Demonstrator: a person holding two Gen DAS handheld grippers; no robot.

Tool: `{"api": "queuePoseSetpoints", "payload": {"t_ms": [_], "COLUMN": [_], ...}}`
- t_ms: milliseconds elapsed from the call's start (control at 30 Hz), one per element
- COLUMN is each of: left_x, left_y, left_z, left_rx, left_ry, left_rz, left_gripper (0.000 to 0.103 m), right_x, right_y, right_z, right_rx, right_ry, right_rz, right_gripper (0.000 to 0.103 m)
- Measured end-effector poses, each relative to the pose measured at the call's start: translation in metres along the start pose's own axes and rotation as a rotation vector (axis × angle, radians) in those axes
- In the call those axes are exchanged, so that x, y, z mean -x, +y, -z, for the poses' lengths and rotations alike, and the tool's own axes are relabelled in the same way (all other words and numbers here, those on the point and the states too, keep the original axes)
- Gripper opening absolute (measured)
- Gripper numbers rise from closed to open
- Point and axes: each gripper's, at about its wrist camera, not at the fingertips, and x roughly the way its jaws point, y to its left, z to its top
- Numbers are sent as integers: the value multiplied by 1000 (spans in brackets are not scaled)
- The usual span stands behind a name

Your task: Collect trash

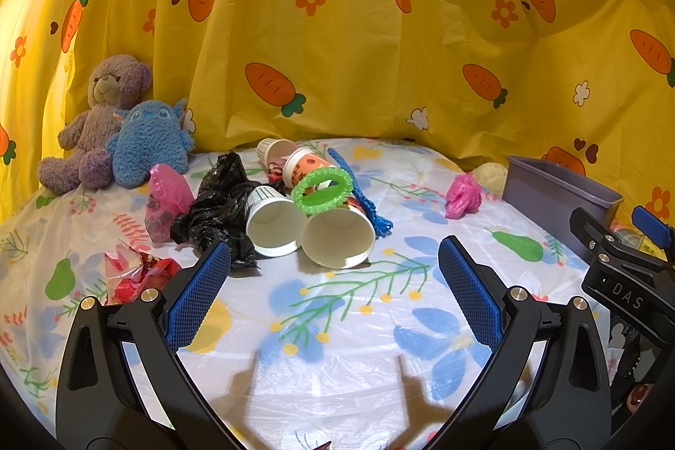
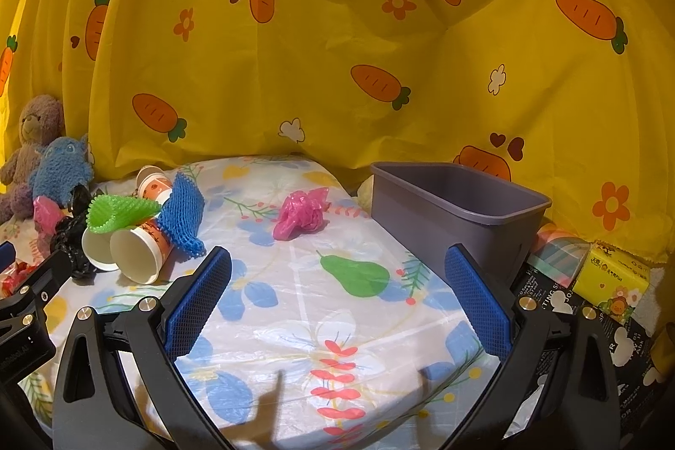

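Both grippers wide open and empty, trash untouched, bin empty as far as I can see.

My worry is the tangle at far left: two white paper cups (image 1: pixel 310 228) lie on their sides, mouths toward me, touching a black plastic bag (image 1: pixel 219 203), with a green foam net (image 1: pixel 322 190) and a blue foam net (image 1: pixel 363 192) draped over them, so I judge that grabbing one cup could drag the nets along or roll the other cup away. The thin bags may also slip between the fingers. My left gripper (image 1: pixel 333 281) hovers just short of the cups, fingers spread wide, touching nothing. My right gripper (image 2: pixel 333 285) is equally spread over bare surface (image 2: pixel 295 323), the pink bag (image 2: pixel 301 216) beyond it and the grey bin (image 2: pixel 460 214) at far right.
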Motion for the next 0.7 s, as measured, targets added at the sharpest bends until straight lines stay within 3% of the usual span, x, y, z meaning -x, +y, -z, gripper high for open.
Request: {"api": "queuePoseSetpoints", "payload": {"t_ms": [700], "left_x": [-1], "left_y": [2], "left_z": [3], "left_rx": [-3], "left_ry": [6], "left_rz": [7], "left_gripper": [98], "right_x": [-2], "right_y": [2], "right_z": [2], "right_rx": [6], "right_ry": [-1], "right_rz": [-10], "right_gripper": [98]}}
